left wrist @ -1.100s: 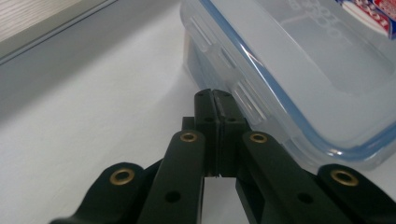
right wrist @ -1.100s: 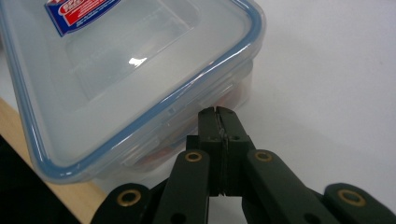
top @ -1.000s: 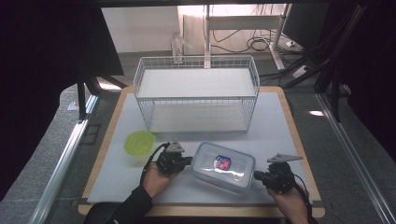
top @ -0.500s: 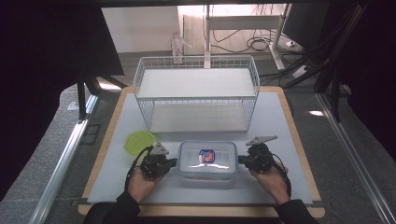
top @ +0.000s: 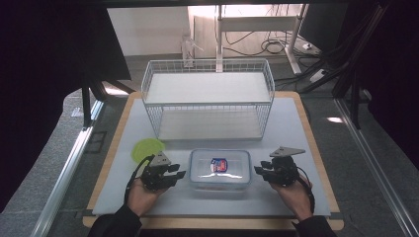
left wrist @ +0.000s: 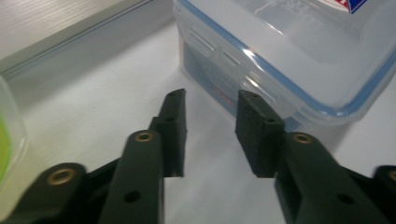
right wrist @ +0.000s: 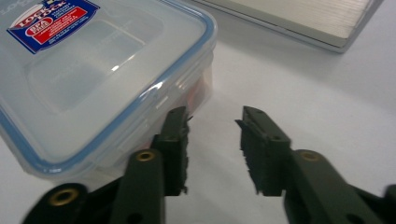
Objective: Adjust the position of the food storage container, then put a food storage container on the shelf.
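Container: your clear plastic food container (top: pixel 220 169), blue-sealed lid on and a red and blue label on top, sits on the white mat (top: pixel 296 123) between your 2 grippers, in front of the wire basket (top: pixel 207 98).
Left gripper: your left gripper (top: pixel 179 170) lies just beside the container's left end; its jaws have just been opening and now stand spread, with bare mat between them.
Left fingertips: in the left gripper view, your fingertips (left wrist: pixel 175 119) stop just short of the container's latch flap (left wrist: pixel 224 70).
Right gripper: your right gripper (top: pixel 259 172) lies just off the container's right end; its jaws have just been opening too and stand apart, holding nothing.
Green lid: a round green lid (top: pixel 147 147) lies on the mat beyond your left hand (top: pixel 143 190).
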